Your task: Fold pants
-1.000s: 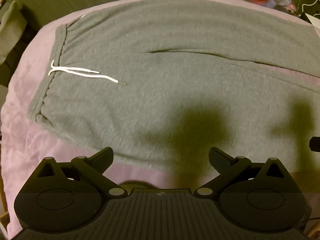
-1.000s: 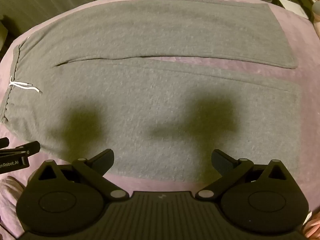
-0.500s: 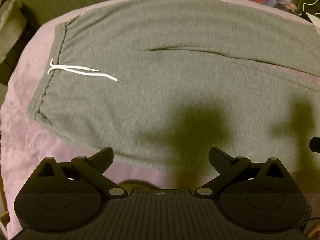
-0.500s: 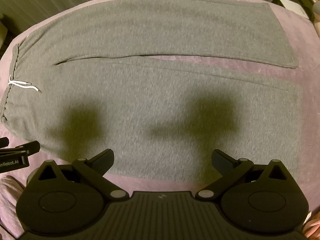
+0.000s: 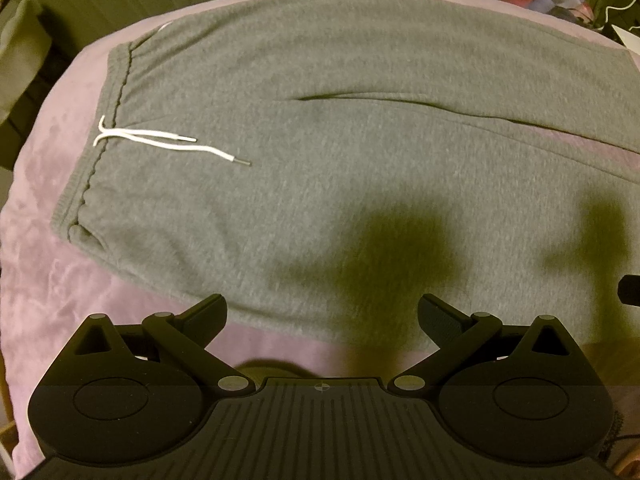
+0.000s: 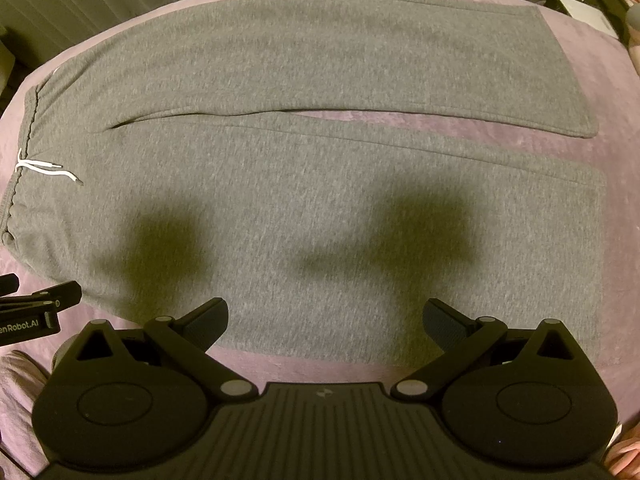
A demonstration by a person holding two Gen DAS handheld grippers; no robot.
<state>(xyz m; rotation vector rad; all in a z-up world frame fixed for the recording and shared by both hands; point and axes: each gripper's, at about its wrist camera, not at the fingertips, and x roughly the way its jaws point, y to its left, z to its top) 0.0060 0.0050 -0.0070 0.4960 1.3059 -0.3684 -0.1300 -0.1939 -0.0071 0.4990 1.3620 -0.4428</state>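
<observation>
Pink bed cover [image 6: 624, 128] carries grey pants [image 6: 320, 184] flat, legs apart, waistband left. My left claw [image 5: 322, 312] and right claw [image 6: 324, 316] hover released at the near edge. Fabric looks soft, floppy (fleece); I'd pinch near-leg hem and waistband corner.

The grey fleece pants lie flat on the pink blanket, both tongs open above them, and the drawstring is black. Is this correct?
Not quite: the drawstring is white, as the left wrist view shows. The grey fleece pants do lie flat on the pink blanket, both tongs open.
</observation>
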